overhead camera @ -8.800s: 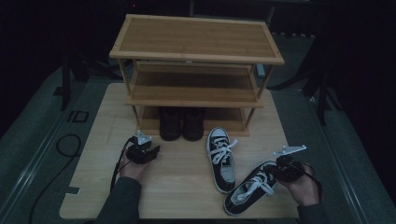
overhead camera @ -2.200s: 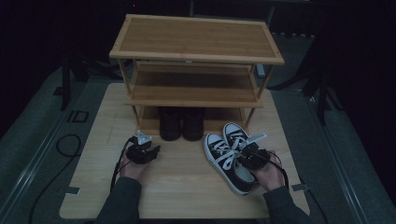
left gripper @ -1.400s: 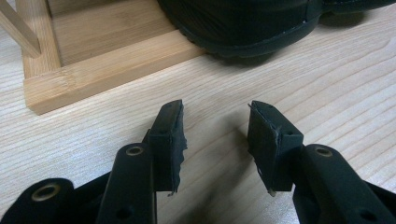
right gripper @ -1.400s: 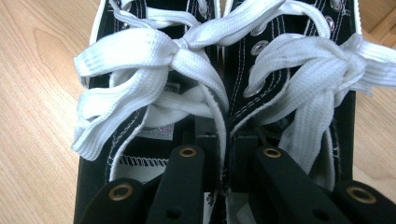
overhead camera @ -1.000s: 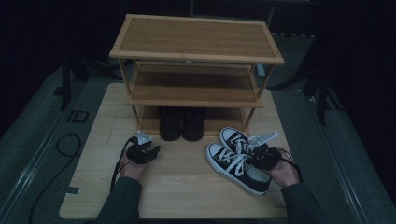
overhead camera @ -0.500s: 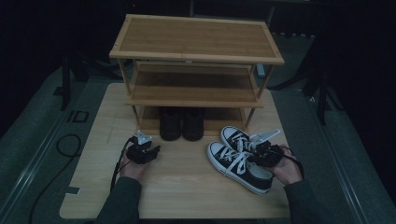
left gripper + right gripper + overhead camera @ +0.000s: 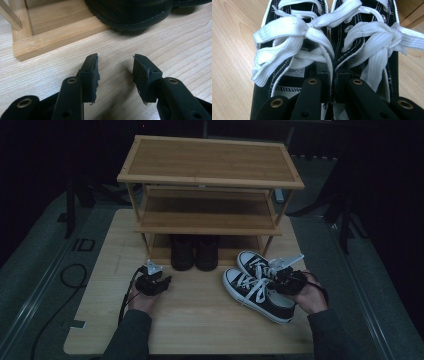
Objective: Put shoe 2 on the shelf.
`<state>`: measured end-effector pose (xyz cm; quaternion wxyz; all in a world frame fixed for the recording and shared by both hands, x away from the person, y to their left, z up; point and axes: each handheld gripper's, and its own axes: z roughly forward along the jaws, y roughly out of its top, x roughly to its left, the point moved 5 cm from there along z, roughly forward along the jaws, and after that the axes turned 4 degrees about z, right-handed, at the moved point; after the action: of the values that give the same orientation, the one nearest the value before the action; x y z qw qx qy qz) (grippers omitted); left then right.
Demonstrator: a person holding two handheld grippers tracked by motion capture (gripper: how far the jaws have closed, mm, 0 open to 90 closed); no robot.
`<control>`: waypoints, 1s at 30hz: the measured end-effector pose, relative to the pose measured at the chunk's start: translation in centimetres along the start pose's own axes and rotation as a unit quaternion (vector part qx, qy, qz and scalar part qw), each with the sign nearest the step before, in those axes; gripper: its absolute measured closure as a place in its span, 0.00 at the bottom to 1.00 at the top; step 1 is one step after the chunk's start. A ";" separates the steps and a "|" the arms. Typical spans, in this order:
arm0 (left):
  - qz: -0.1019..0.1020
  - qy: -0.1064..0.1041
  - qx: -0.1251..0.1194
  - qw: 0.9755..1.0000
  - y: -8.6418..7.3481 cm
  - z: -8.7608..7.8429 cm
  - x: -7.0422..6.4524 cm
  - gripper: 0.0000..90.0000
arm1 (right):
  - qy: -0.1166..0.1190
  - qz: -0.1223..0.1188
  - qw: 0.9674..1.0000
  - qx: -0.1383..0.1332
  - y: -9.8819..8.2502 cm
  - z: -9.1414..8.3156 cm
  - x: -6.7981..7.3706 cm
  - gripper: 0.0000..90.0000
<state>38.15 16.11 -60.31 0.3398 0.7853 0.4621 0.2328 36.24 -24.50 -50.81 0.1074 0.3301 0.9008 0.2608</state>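
Looking for writing first: no brand name can be read on the sneakers. In the right gripper view a small silver-grey label [image 7: 295,72] sits inside the left sneaker, but its print is too small to read. On the grey floor left of the table, white marks [image 7: 83,244] look like "ID".

Right gripper [image 7: 283,279] is at the right-near part of the table [image 7: 200,325], held by the right hand [image 7: 309,296]. Its jaws are pressed together on the two inner collars of the pair of black sneakers [image 7: 257,285], one jaw inside each shoe, so both canvas edges are pinched between the pads. In the right gripper view the sneakers' white laces [image 7: 294,32] are tied in loose bows just beyond the jaws. The sneakers lie side by side and touching, toes toward the far-left, on the table just near-right of the shoe rack [image 7: 210,195]; the far one has its toe close to the rack's right leg.

Left gripper [image 7: 161,281] is at the left-near side, in the left hand [image 7: 142,301], well apart from the sneakers. Its jaws stand apart w/ nothing between them, only bare wood under them. It points at the black boots [image 7: 195,252] on the rack's bottom shelf, near them but not touching.
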 end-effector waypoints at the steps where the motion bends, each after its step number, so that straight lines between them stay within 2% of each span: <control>1: 0.000 0.000 0.000 1.000 0.0 0.0 0.0 0.62 | 0.002 -0.001 1.000 0.000 0.1 -0.1 0.0 0.96; 5: 0.000 0.000 0.000 1.000 0.0 0.0 0.0 0.62 | 0.009 -0.003 1.000 -0.003 0.4 -0.5 -0.1 0.96; 30: 0.000 0.000 0.000 1.000 0.0 0.0 0.0 0.62 | 0.012 -0.031 0.999 -0.021 2.2 -2.5 0.1 0.96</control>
<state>38.15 16.11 -60.31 0.3398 0.7854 0.4622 0.2325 36.40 -24.01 -47.56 0.1118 0.2965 0.9063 0.2798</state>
